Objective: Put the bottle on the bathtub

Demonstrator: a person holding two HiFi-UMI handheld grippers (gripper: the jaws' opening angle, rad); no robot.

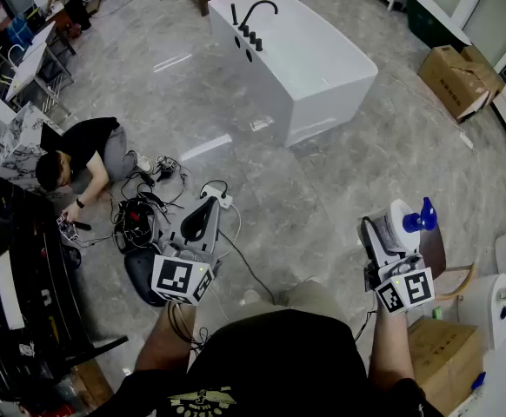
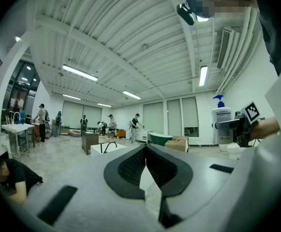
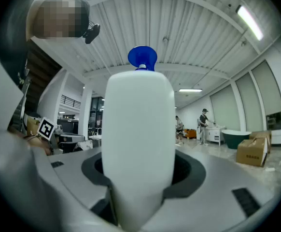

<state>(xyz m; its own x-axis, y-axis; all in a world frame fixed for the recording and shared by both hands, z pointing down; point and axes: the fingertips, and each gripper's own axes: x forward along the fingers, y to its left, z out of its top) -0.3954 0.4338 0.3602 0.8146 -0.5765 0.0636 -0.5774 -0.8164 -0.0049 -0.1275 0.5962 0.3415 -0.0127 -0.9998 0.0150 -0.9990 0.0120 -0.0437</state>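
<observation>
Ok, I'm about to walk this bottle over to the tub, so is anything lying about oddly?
Yes: a tangle of cables sprawls across the floor at the left, a person crouched over it, and a small white scrap lies beside the bathtub. Nothing looks spilled.

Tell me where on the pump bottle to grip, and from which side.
Grip the pump bottle on its white body, from the side, below the blue pump head: the body is broad and straight-walled, the pump thin. The right claw holds it so.

Empty left hand-held gripper [image 1: 205,208] with jaws together; right hand-held gripper [image 1: 391,234] clamped on bottle [image 1: 402,216]
</observation>
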